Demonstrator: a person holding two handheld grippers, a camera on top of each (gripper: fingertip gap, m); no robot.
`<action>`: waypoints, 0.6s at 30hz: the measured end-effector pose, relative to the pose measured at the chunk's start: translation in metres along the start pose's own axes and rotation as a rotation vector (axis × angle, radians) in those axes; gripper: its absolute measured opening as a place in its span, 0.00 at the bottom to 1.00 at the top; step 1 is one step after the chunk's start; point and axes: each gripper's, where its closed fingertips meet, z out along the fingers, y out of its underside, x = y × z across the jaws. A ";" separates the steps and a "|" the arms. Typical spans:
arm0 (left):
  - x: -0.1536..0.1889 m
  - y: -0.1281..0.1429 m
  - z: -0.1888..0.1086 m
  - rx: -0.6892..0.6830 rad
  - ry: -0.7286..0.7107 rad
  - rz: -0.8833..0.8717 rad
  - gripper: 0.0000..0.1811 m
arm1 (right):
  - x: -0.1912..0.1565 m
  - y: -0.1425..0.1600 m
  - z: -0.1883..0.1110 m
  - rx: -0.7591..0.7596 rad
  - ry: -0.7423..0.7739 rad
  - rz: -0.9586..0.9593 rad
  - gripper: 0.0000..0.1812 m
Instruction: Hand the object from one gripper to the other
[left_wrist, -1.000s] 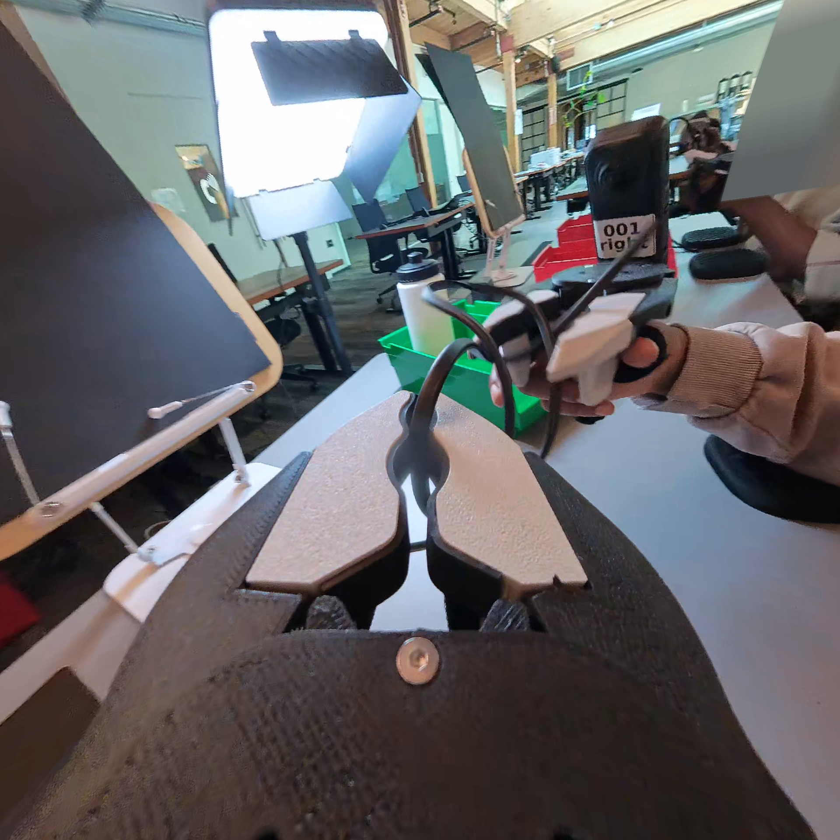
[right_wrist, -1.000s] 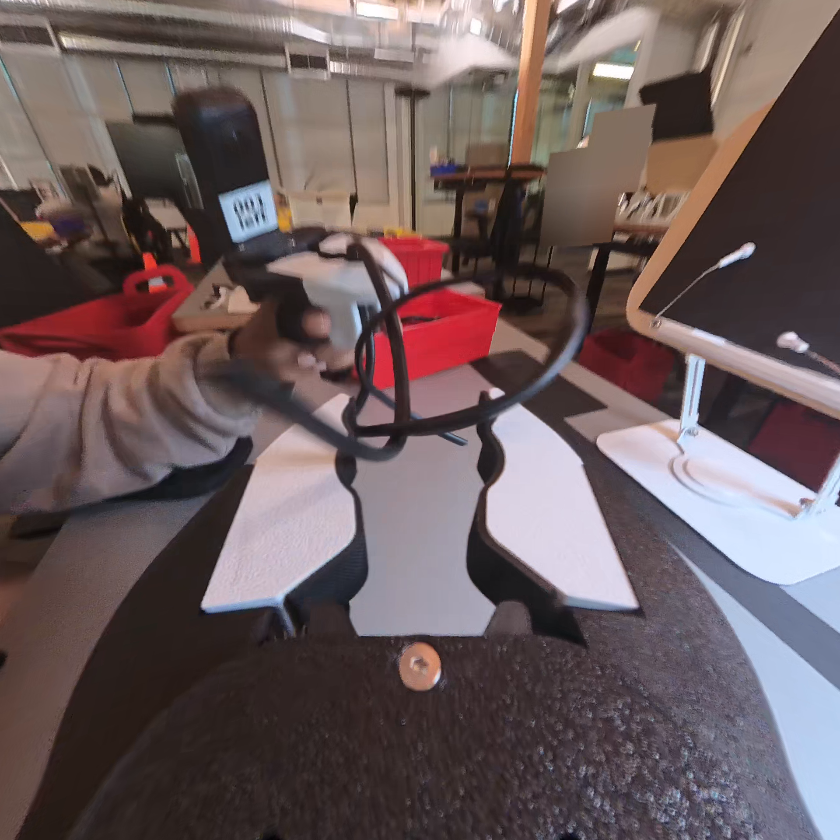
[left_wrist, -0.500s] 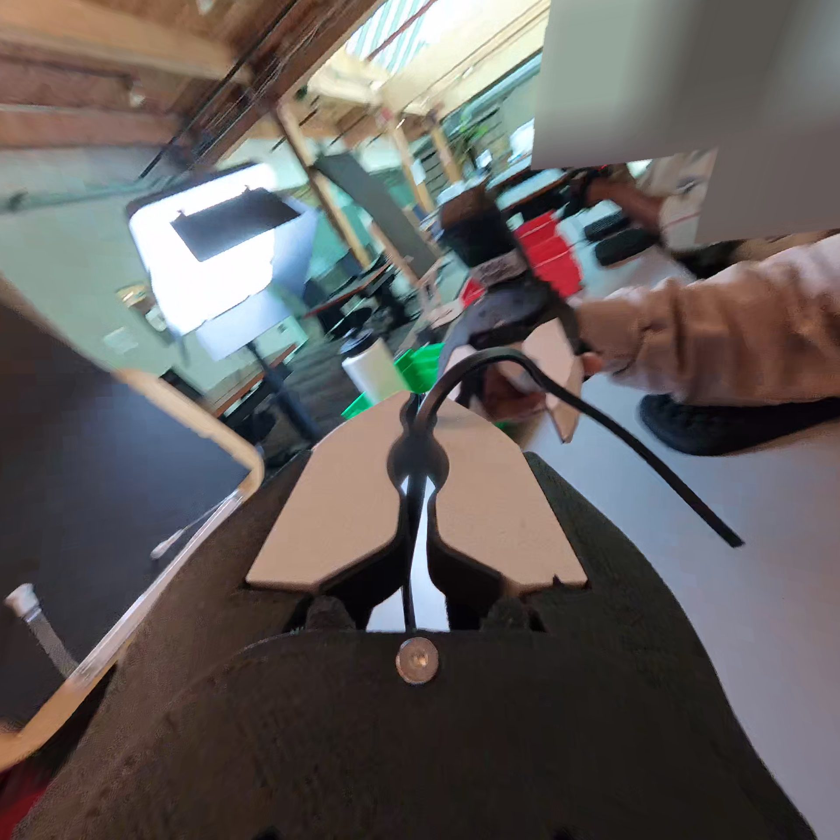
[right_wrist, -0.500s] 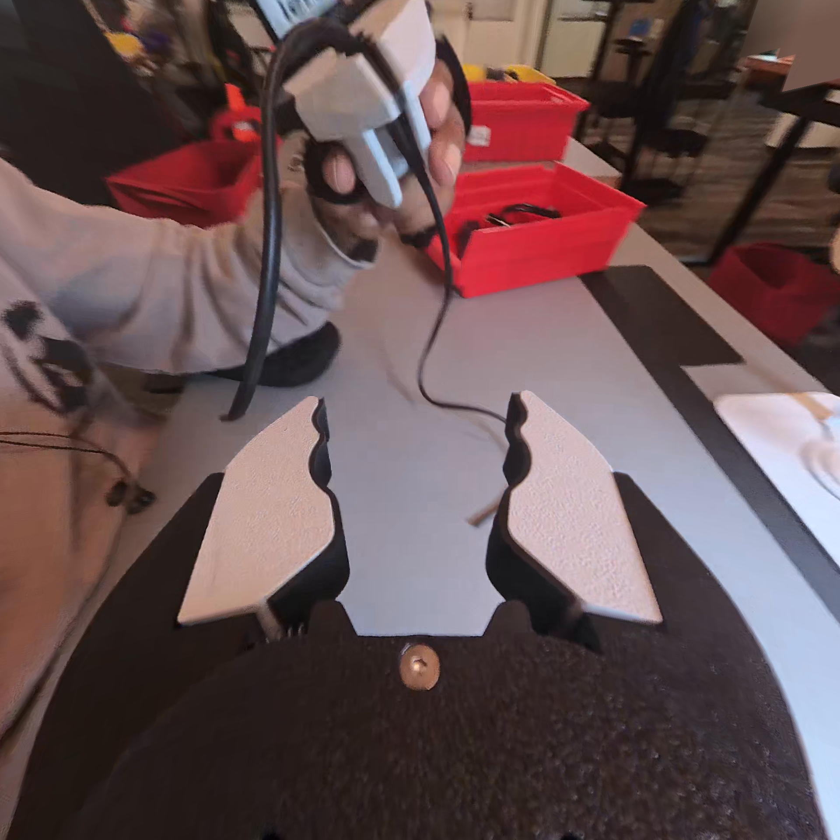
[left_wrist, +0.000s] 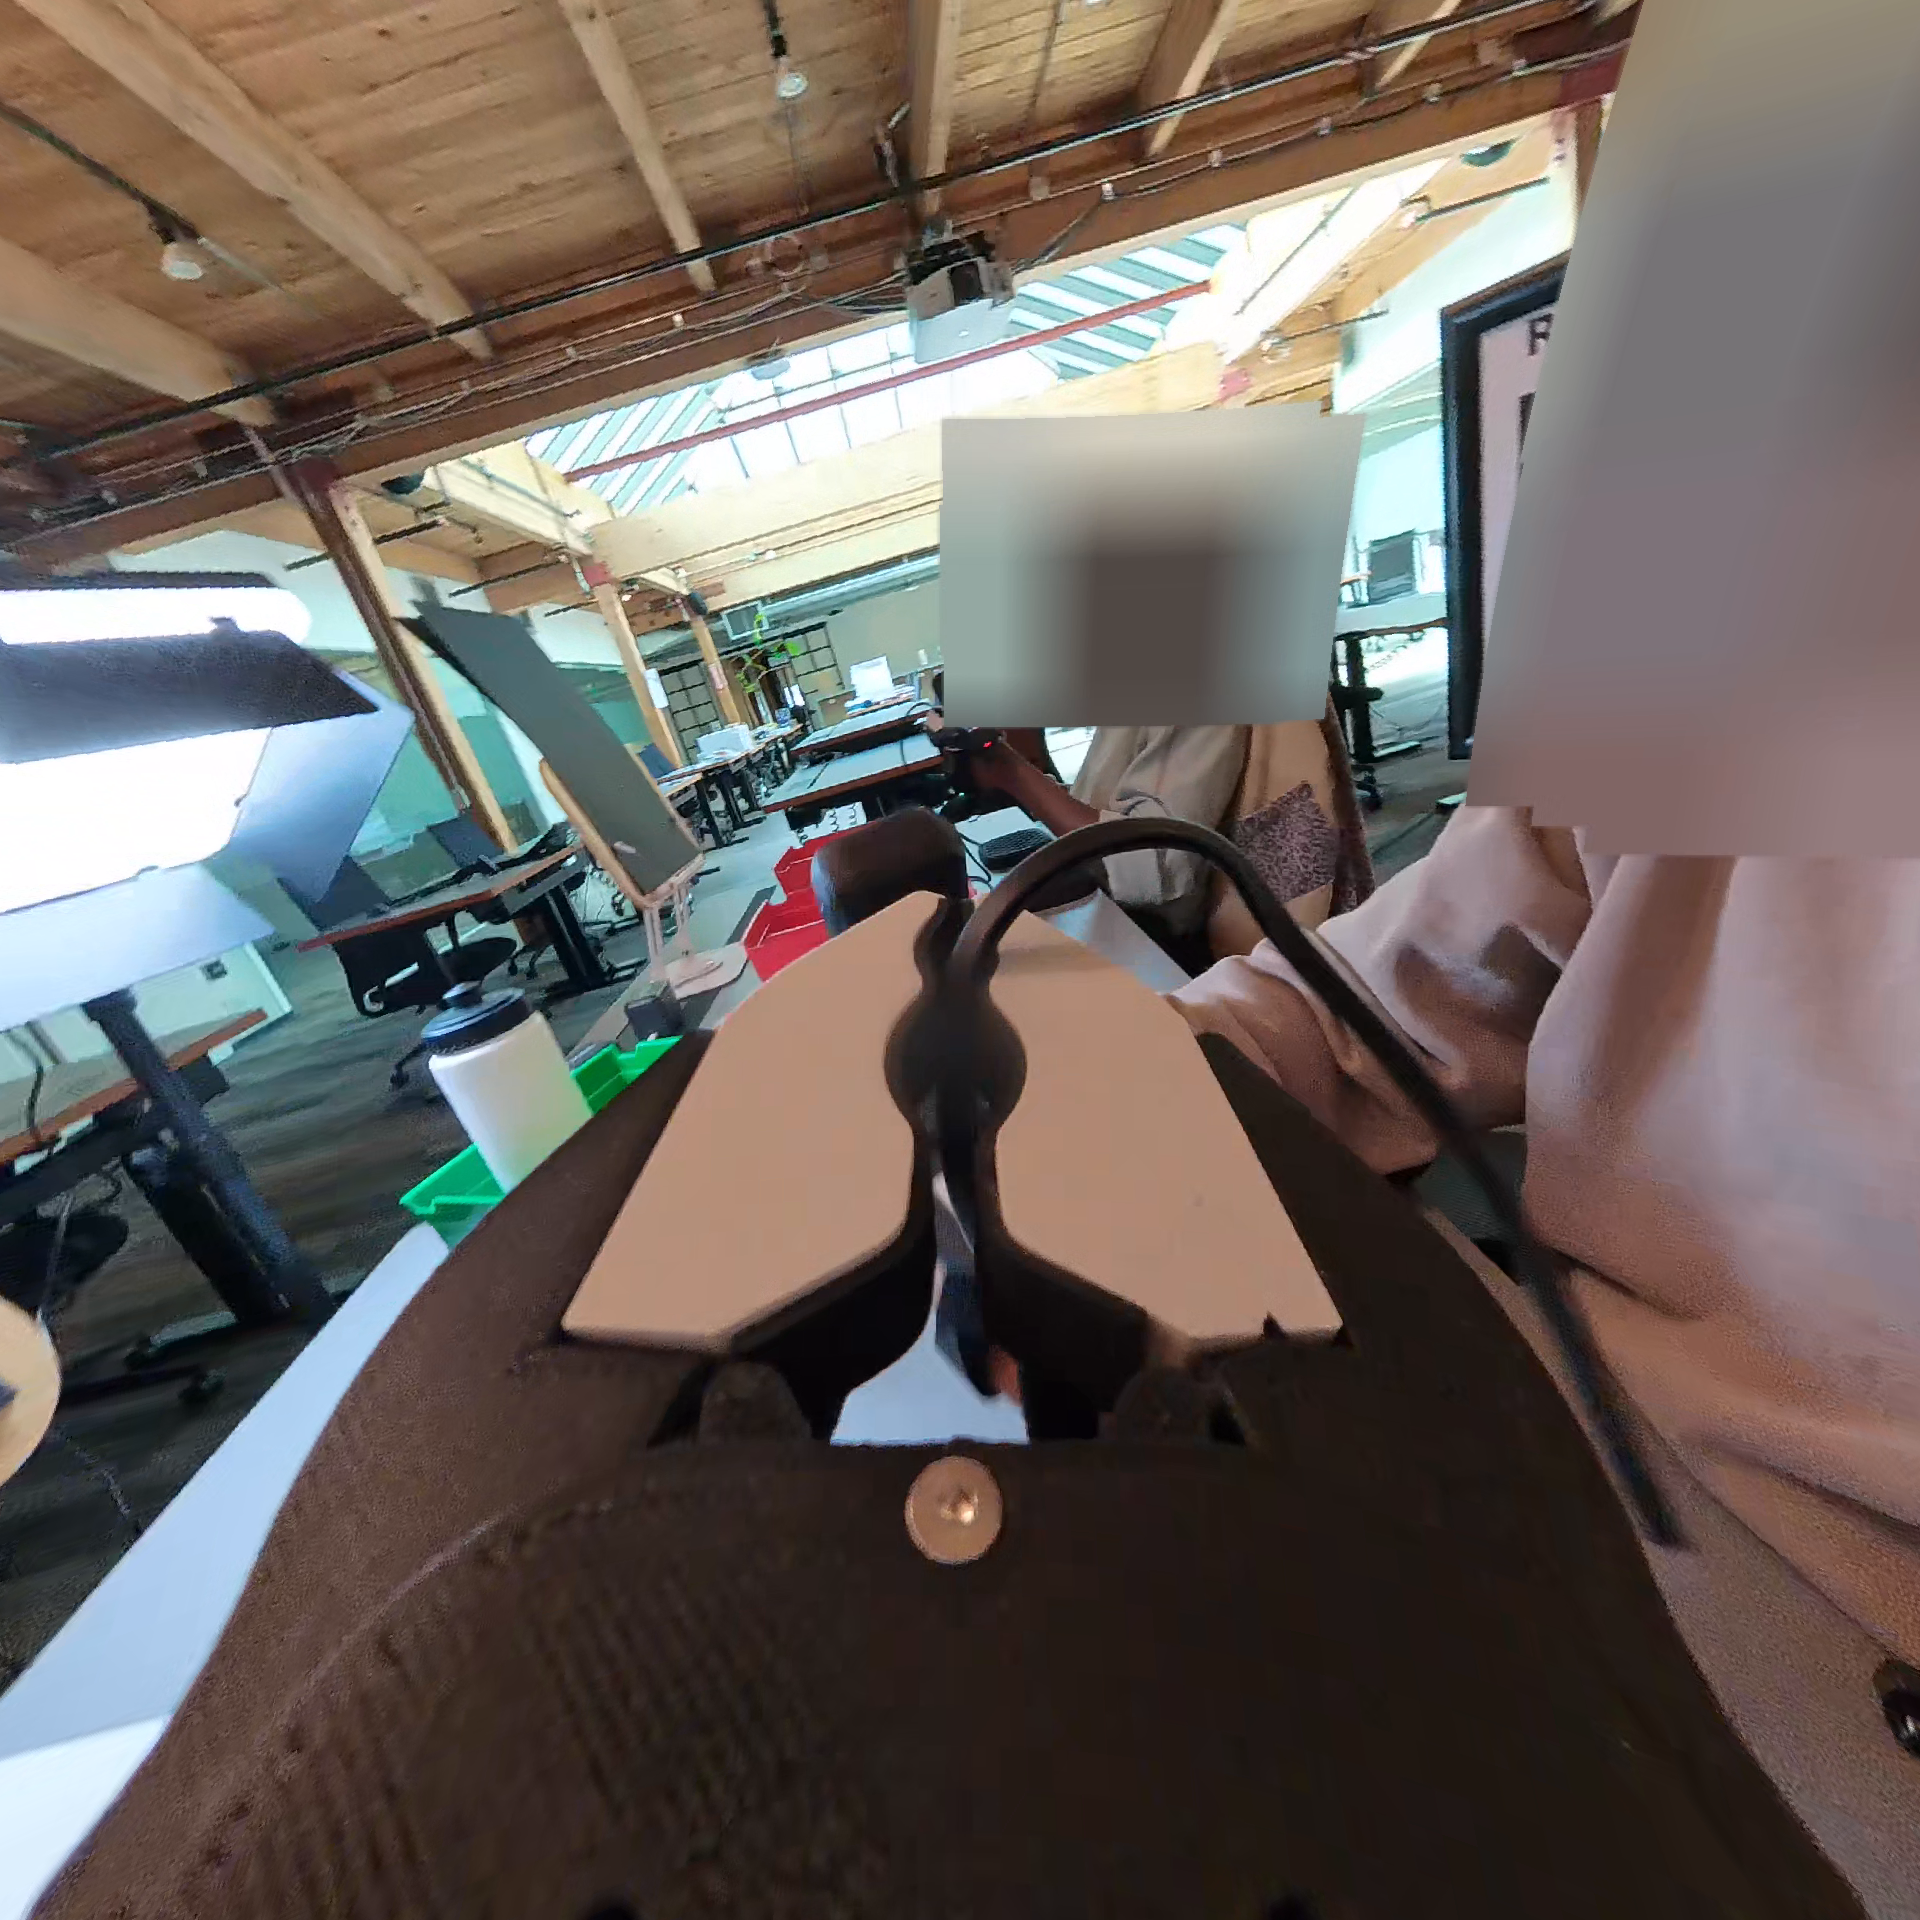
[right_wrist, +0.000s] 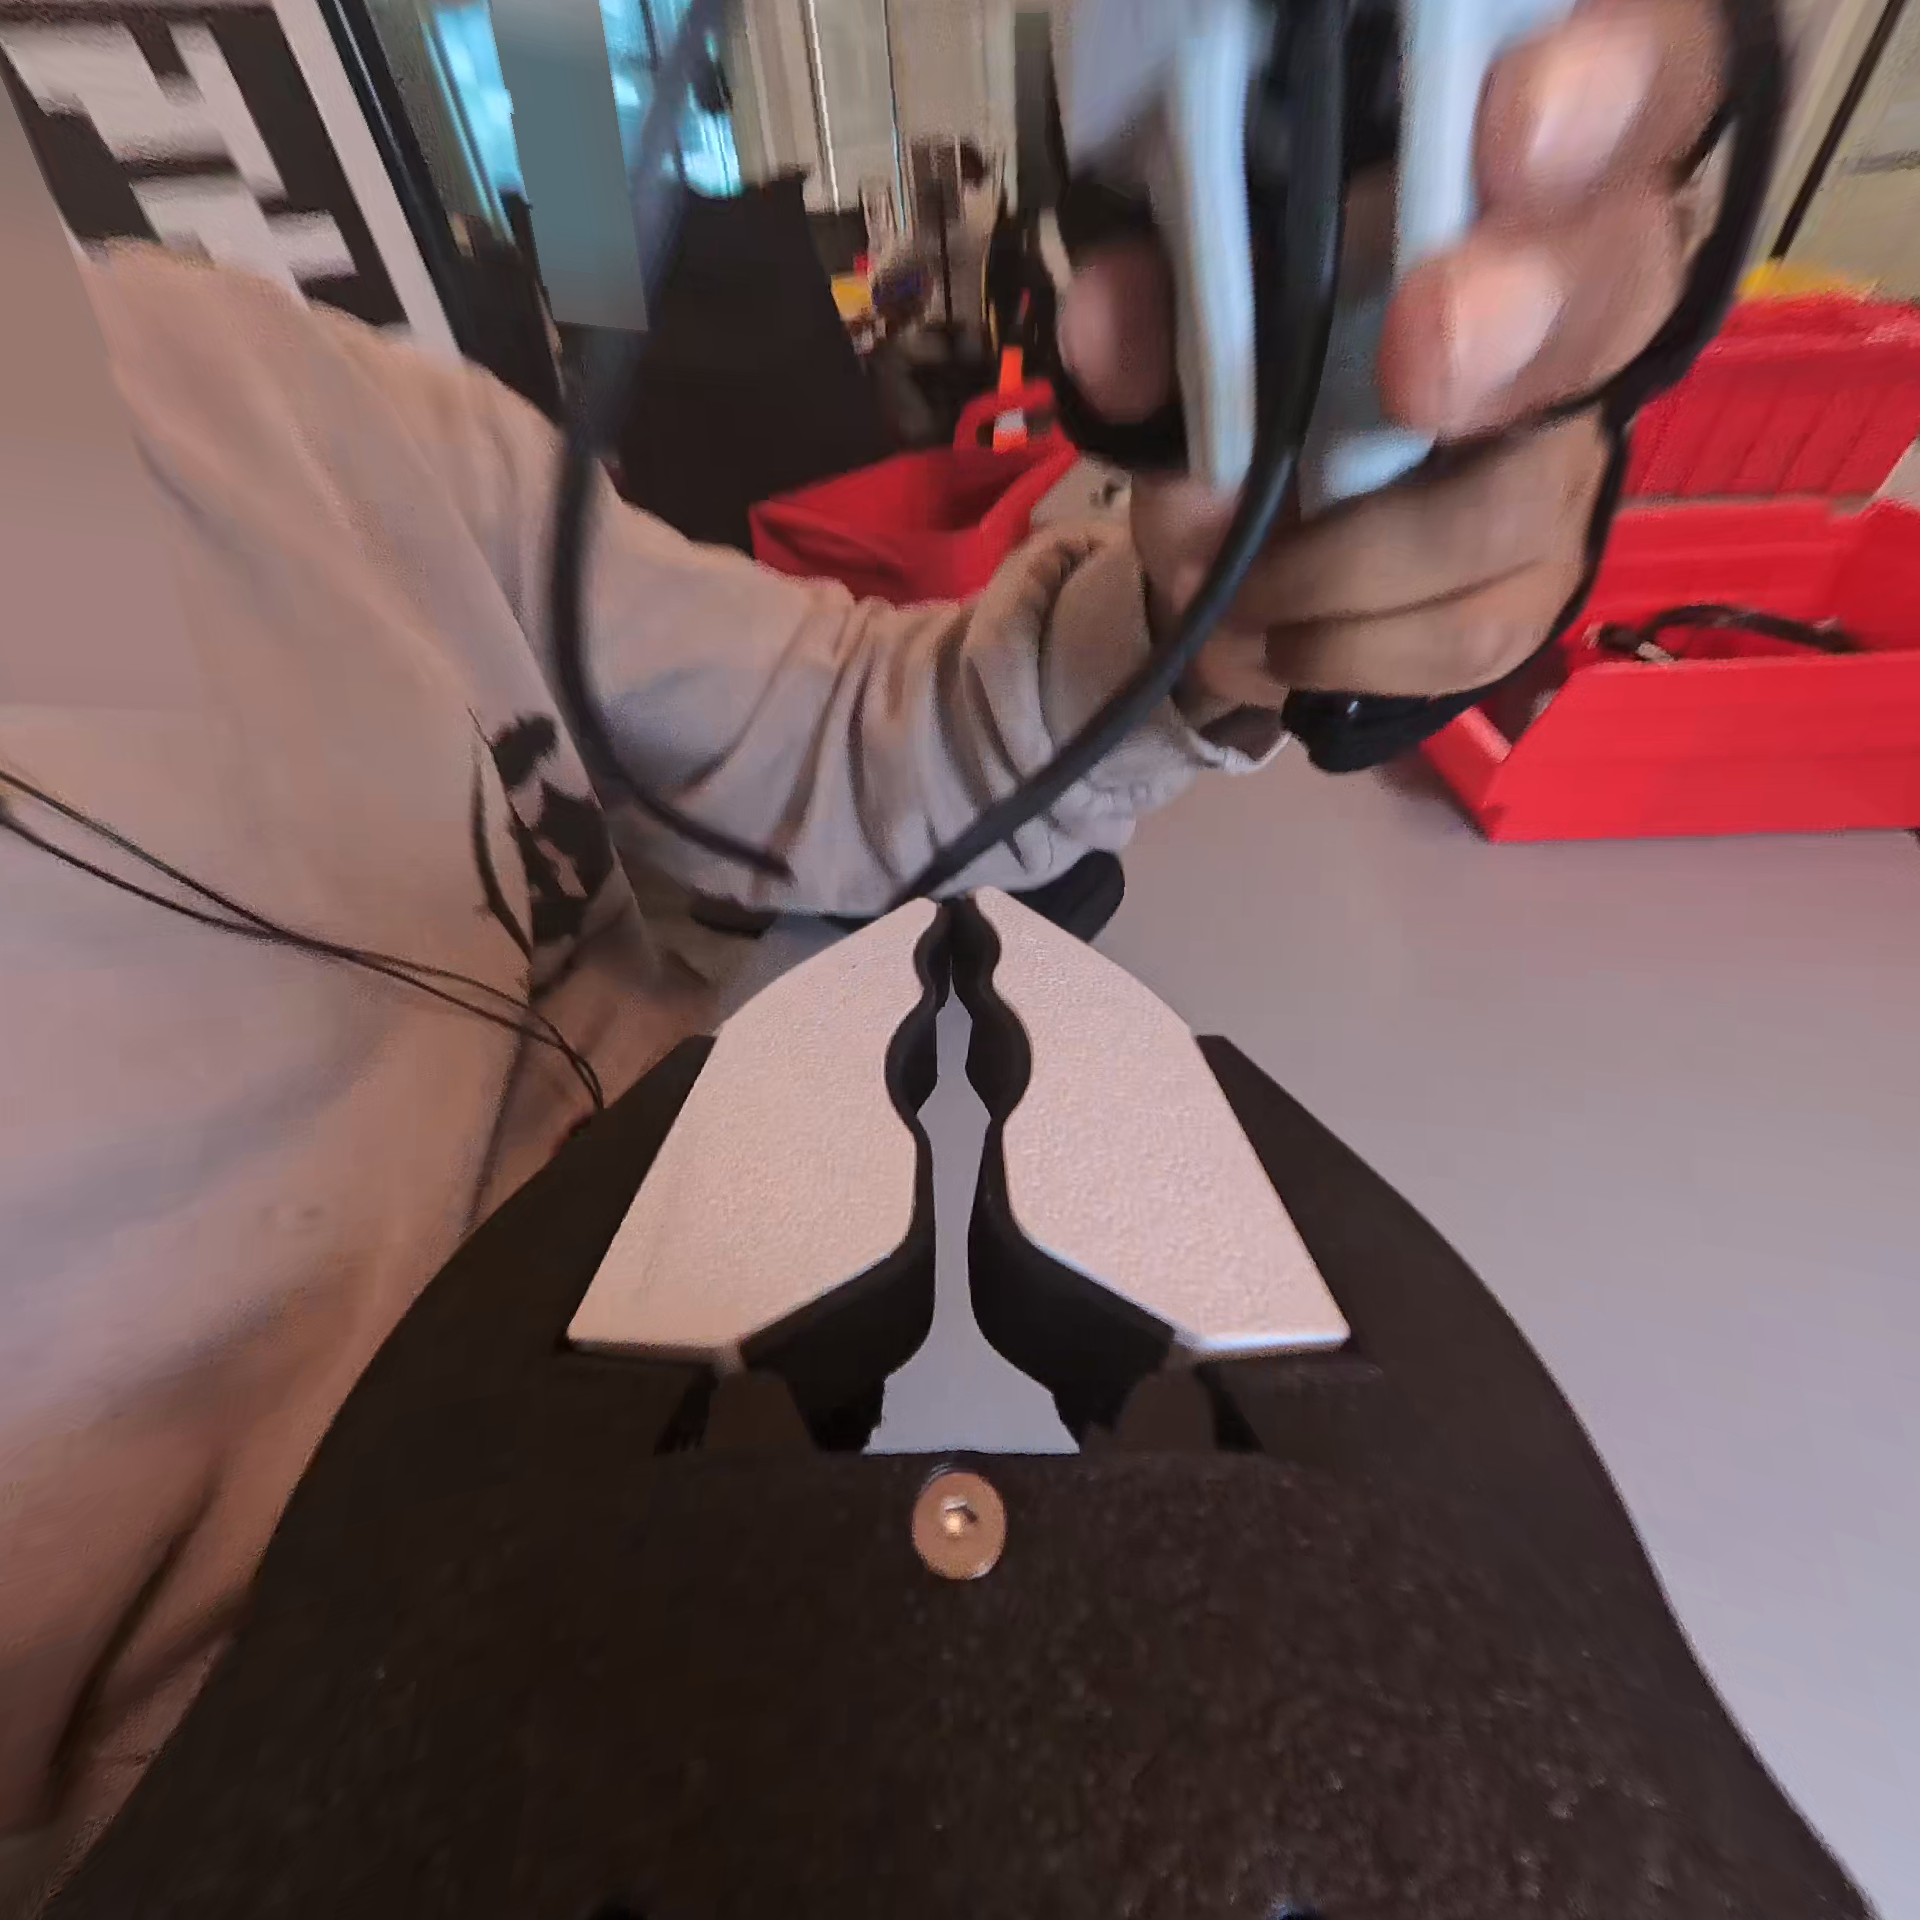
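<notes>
While the black cable (left_wrist: 1226, 883) sits pinched between the nearly closed fingers of the left gripper (left_wrist: 951, 1049) at centre frame, arching toward the right edge over a pale sleeve (left_wrist: 1714, 1143), we judge one side holds it. In the right wrist view, the right gripper (right_wrist: 958, 997) is closed down to a thin gap with nothing between its fingers, just below the cable's dangling loop, so the receiving side has no hold now.

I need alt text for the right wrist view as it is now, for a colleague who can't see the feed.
The right gripper is shut at its tips on a thin black cable above a grey table. The cable loops up to the blurred left gripper, held in a person's hand in a beige sleeve. Red plastic bins stand behind.
</notes>
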 end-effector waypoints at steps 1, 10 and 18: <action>-0.007 0.000 -0.006 0.001 -0.009 -0.031 0.00 | 0.002 -0.012 -0.012 0.055 0.009 0.016 0.00; -0.019 -0.007 -0.016 0.089 -0.028 -0.113 0.01 | 0.046 0.003 -0.021 -0.051 0.266 0.073 0.37; -0.012 -0.002 0.002 0.057 -0.042 -0.102 0.01 | 0.060 0.005 0.036 0.022 0.261 0.094 0.14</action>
